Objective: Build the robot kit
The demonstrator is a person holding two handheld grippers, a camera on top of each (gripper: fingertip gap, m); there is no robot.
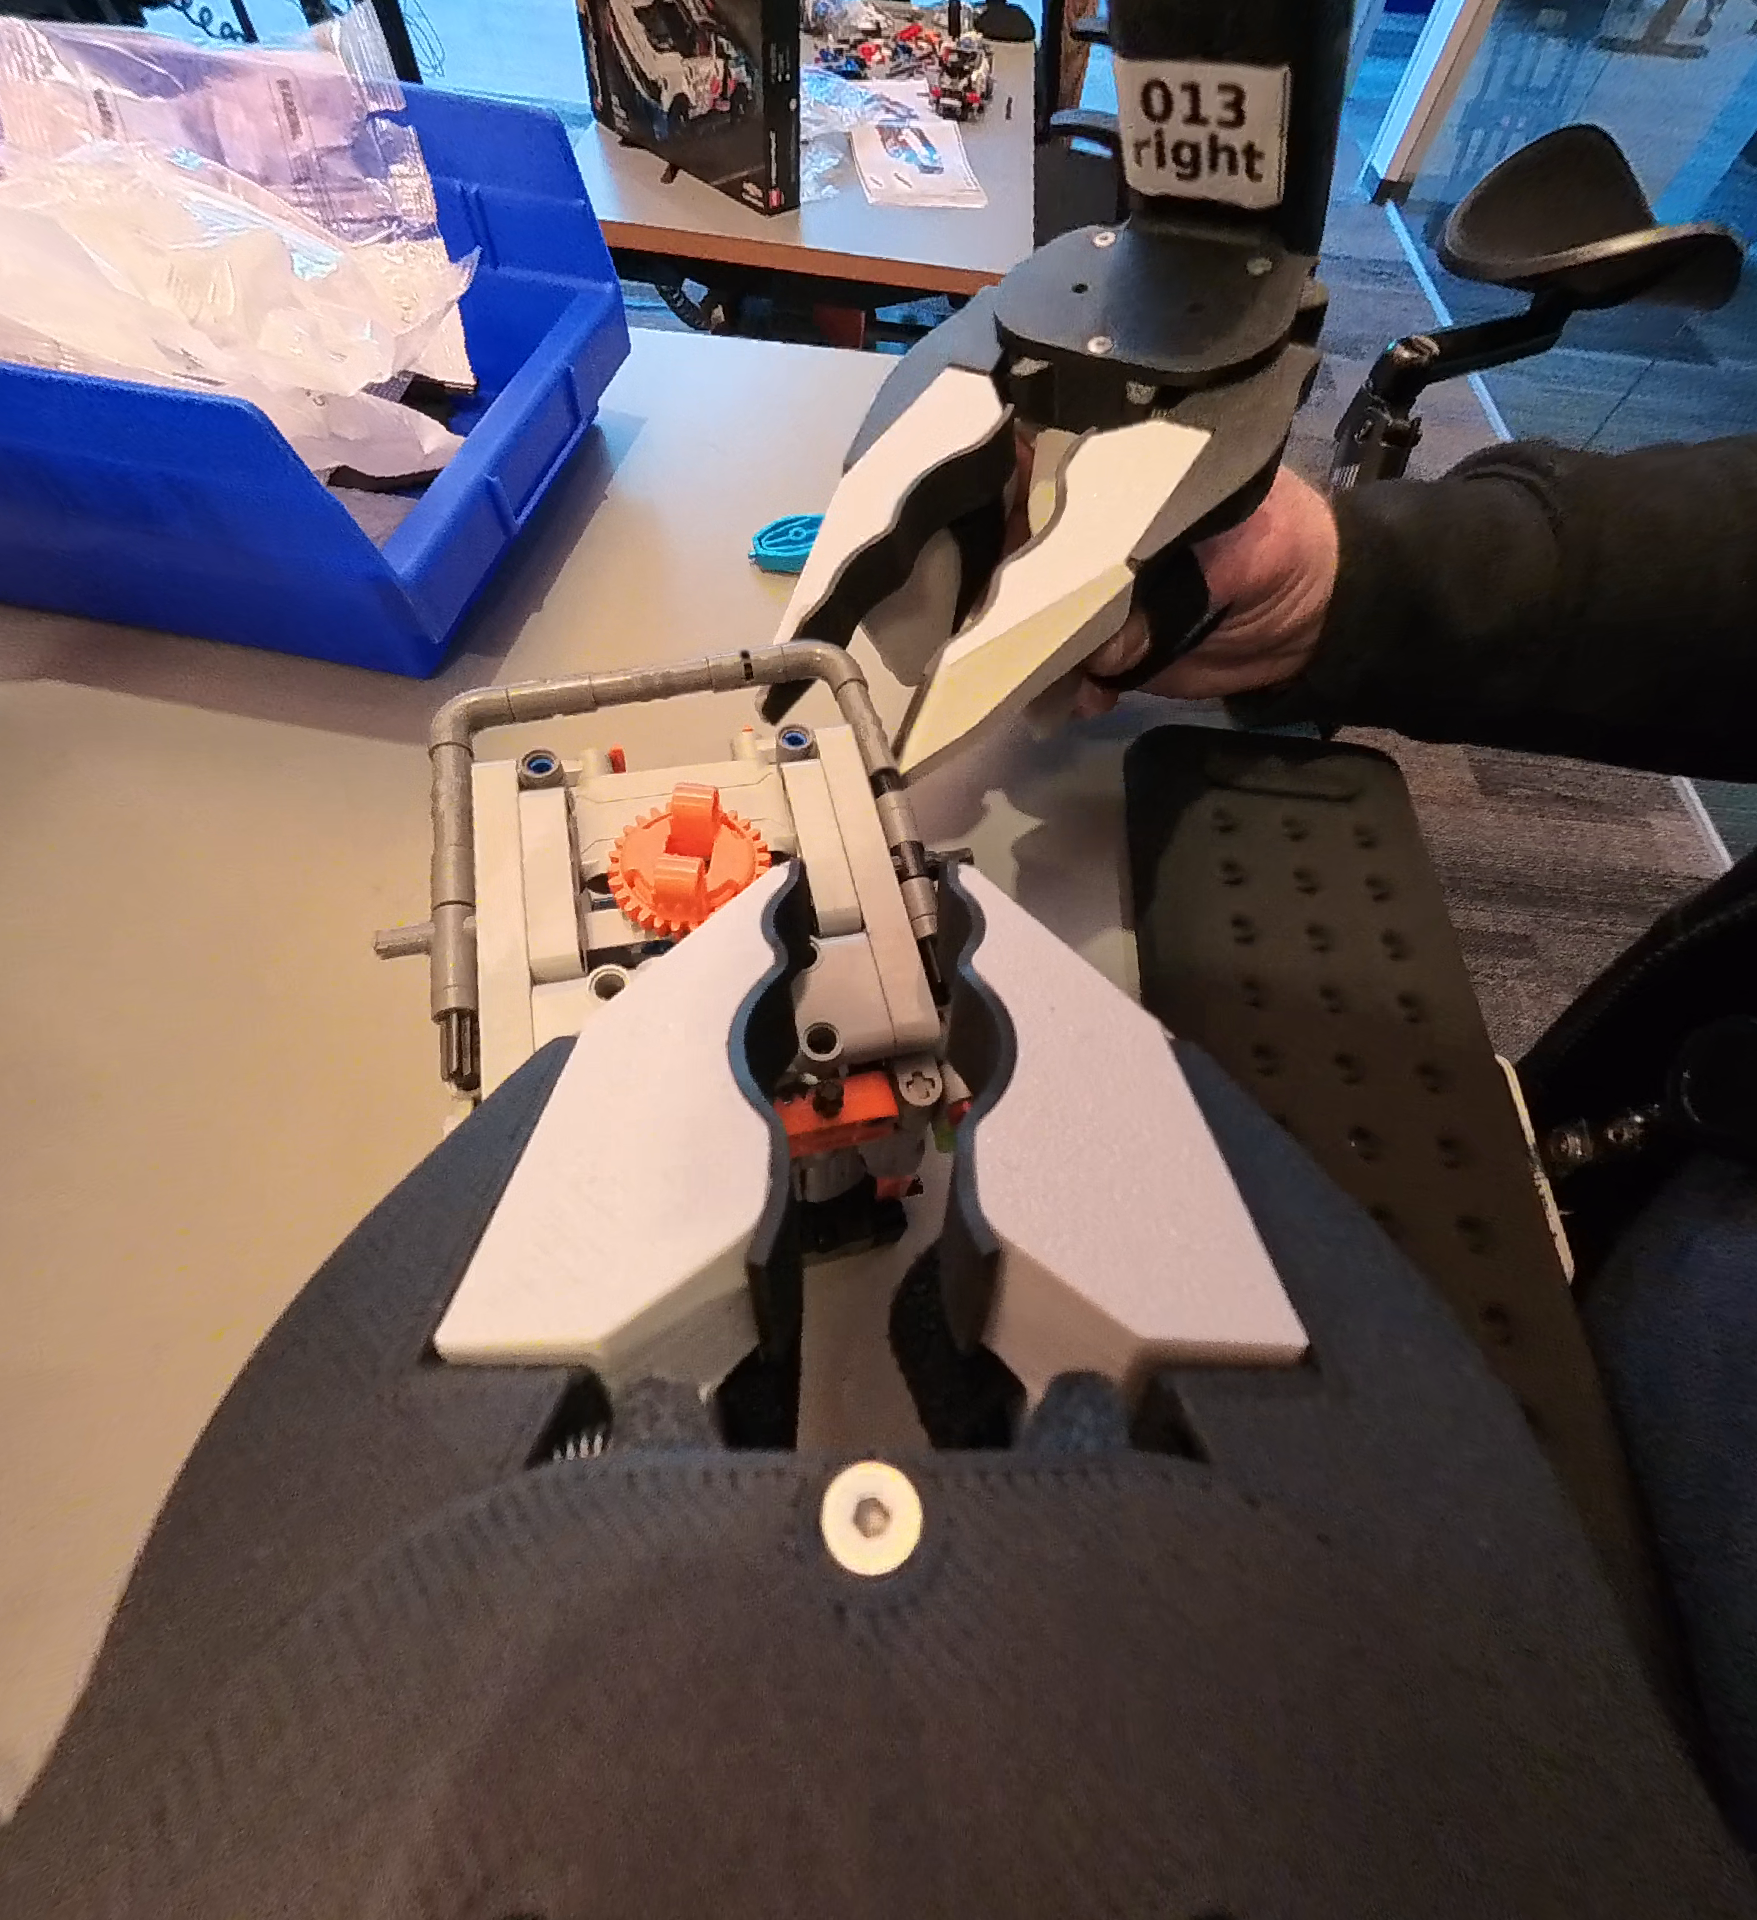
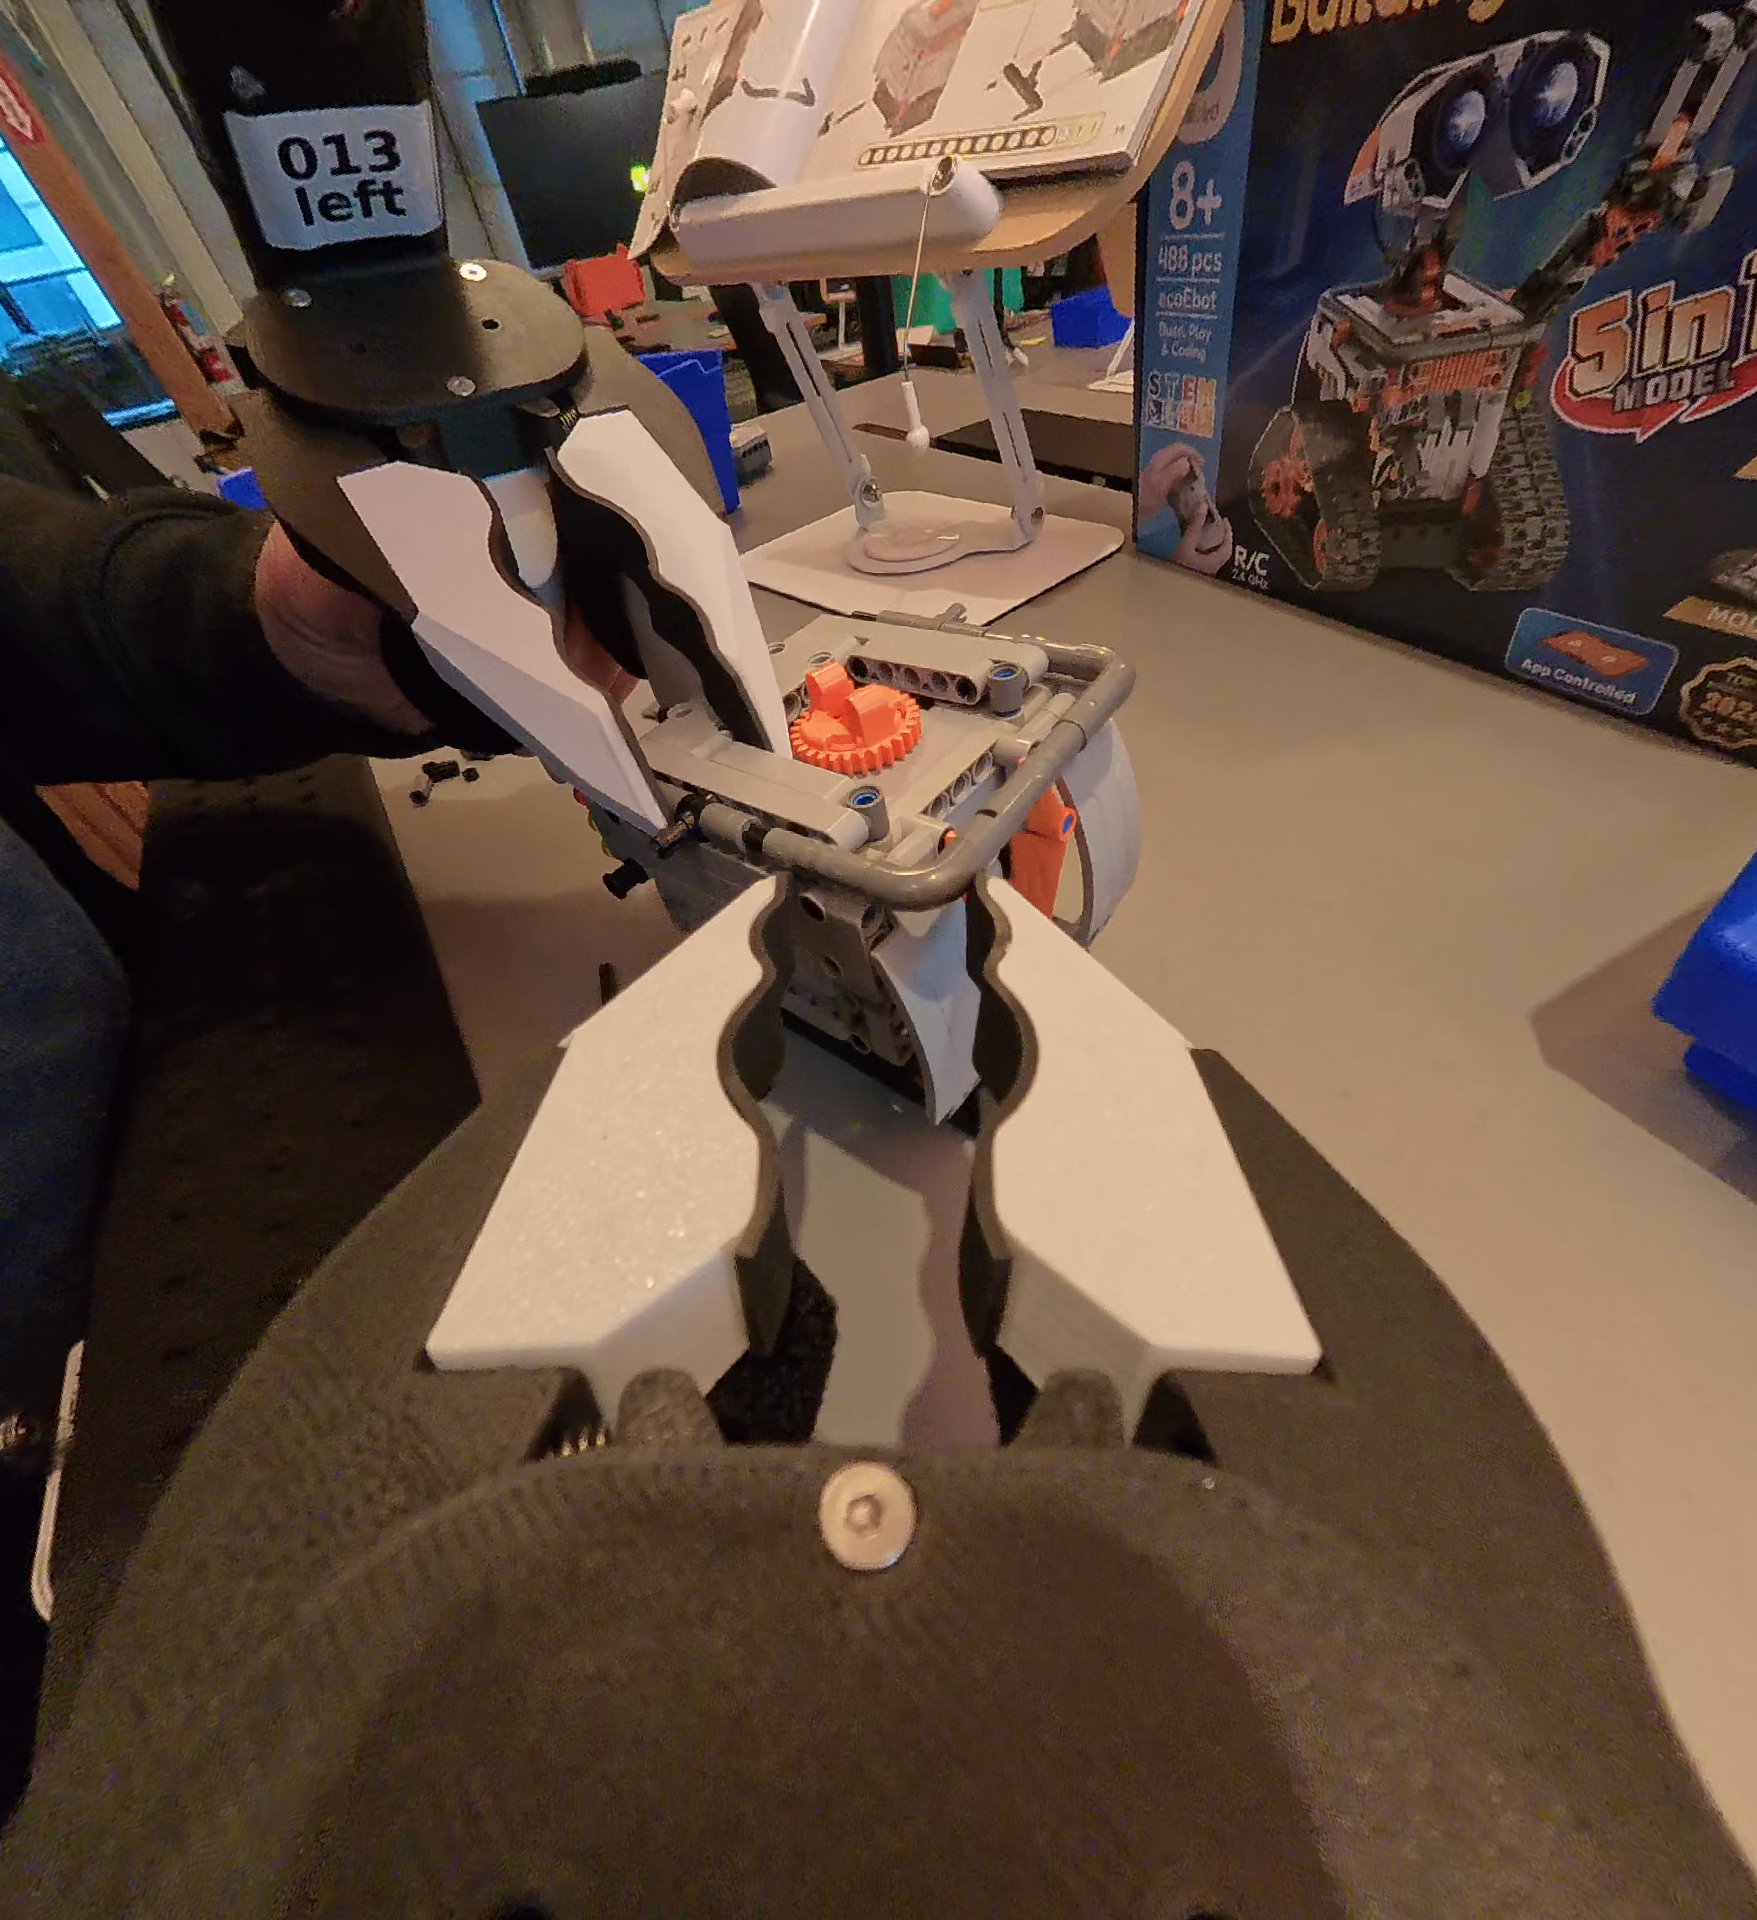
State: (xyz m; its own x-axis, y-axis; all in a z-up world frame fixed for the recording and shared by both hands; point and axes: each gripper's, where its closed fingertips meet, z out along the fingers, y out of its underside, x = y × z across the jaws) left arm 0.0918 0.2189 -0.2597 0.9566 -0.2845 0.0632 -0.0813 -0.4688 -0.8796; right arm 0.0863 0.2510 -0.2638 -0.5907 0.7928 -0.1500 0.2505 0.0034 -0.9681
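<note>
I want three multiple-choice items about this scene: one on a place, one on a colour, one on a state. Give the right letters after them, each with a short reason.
1. Where is the orange gear?
A. on top of the brick model
B. on the floor
C. on a shelf

2. What colour is the bin that holds the clear plastic bags?
A. red
B. green
C. blue

3. In what state is the left hand-held gripper?
A. wide open, far from everything
B. closed on a part of the brick model
C. holding a sheet of paper

Answers:
1 A: both views show the gear lying flat on the model's upper face.
2 C: the bin's walls are plainly blue in the left wrist view.
3 B: a grey part of the model sits between its two fingers, which appear to press on it.
</note>
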